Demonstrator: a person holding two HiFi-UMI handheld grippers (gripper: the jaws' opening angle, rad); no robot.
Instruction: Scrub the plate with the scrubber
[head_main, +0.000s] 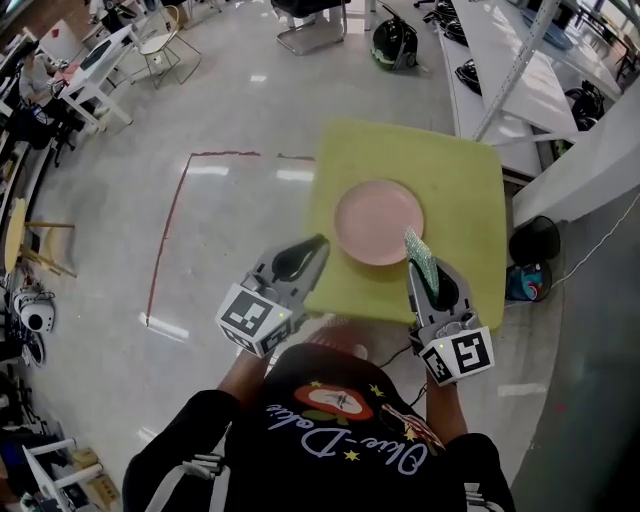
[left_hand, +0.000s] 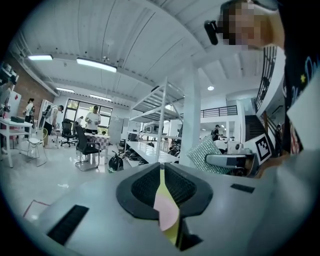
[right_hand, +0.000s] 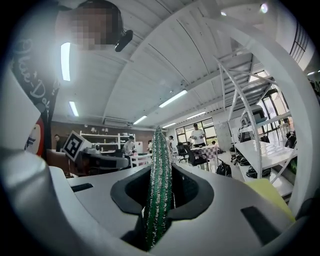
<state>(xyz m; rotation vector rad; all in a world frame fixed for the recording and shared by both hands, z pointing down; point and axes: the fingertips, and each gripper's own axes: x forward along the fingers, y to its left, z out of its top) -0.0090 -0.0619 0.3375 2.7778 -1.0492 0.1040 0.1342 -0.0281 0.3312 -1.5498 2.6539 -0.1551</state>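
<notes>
1. We find the pink plate (head_main: 378, 221) lying flat and face up at the middle of the yellow-green desk (head_main: 470, 190). There both hands can reach it.
2. The right tongs (head_main: 428, 272) are clamped on the green scrubber (head_main: 417, 248). It is gripped on edge, with its free end projecting past the tips. We judge that this lets the pad meet the plate before the tongs do.
3. The scrubber's end sits at the plate's right rim. We cannot tell whether it touches.
4. The left tongs (head_main: 312, 248) are closed and hold nothing. They are near the plate's near-left rim, apart from it. We judge that they are placed to steady the plate against sliding.
5. We judge that scrubbing has not begun.
</notes>
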